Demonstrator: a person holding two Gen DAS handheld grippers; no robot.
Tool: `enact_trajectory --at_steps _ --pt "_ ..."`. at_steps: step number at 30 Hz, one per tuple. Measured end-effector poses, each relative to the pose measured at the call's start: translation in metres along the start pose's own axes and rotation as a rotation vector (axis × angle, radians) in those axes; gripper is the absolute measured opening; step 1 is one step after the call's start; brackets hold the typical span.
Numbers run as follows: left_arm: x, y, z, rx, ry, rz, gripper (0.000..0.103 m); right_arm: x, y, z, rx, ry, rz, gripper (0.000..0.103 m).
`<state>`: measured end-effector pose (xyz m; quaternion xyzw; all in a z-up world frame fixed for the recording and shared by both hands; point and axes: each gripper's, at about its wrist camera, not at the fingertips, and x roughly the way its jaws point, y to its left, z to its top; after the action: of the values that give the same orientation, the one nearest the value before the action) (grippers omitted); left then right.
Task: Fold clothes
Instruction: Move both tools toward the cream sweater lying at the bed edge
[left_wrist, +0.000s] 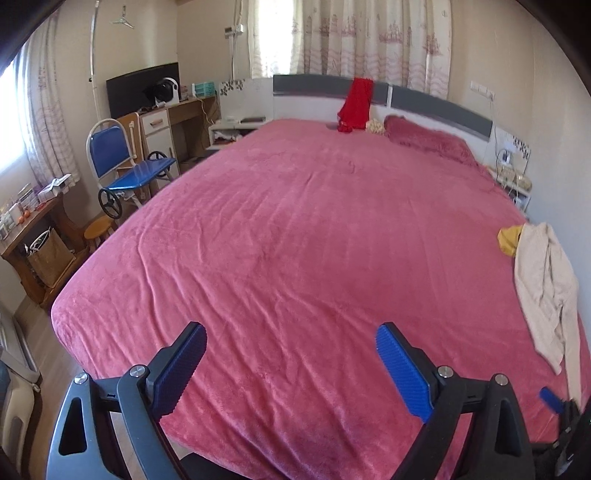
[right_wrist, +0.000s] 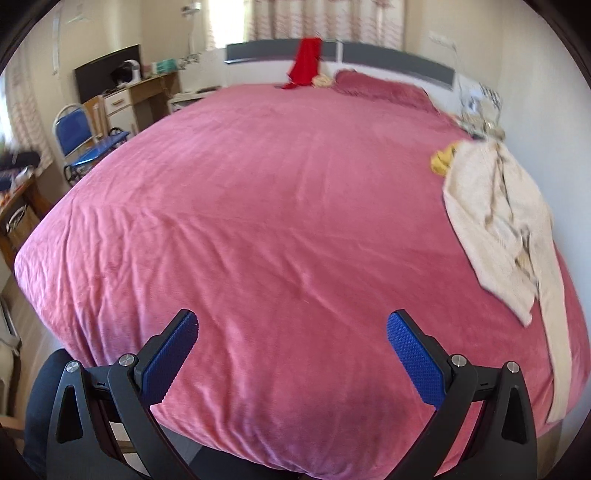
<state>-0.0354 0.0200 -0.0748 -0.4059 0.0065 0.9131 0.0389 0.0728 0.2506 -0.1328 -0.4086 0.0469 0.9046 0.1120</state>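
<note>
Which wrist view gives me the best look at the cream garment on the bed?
The right wrist view: the cream garment appears larger and closer, its leg trailing down the bed edge. The left wrist view shows it smaller, squeezed against the frame's right edge.

Both wrist views face headboard (left_wrist: 384, 96) from foot of bed (right_wrist: 280, 206) (shared).

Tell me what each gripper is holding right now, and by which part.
Nothing is held. The left gripper and the right gripper both have jaws wide open over the pink bedspread. The cream garment lies untouched on the bed.
</note>
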Motion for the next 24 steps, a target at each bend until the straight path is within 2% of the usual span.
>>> enact_trajectory --at_steps 4,8,11,14,19,24 --pt "0.029 -0.006 -0.012 0.028 0.073 -0.053 0.085 0.003 -0.047 0.005 0.075 0.018 -0.042 0.103" --pt "0.032 -0.014 -0.011 0.078 0.011 -0.065 0.084 0.013 -0.105 0.023 0.129 0.029 -0.129 0.103" --pt "0.029 -0.026 0.002 0.127 -0.054 -0.063 0.084 0.038 -0.156 0.048 0.2 0.071 -0.158 0.103" --pt "0.035 -0.041 0.026 0.152 -0.086 -0.115 0.084 0.062 -0.205 0.078 0.292 0.076 -0.148 0.103" --pt "0.074 -0.075 0.053 0.185 -0.009 -0.154 0.084 0.109 -0.297 0.14 0.511 0.043 -0.101 0.099" --pt "0.112 -0.105 0.051 0.311 0.05 -0.129 0.084 0.156 -0.369 0.193 0.62 0.035 -0.217 0.09"
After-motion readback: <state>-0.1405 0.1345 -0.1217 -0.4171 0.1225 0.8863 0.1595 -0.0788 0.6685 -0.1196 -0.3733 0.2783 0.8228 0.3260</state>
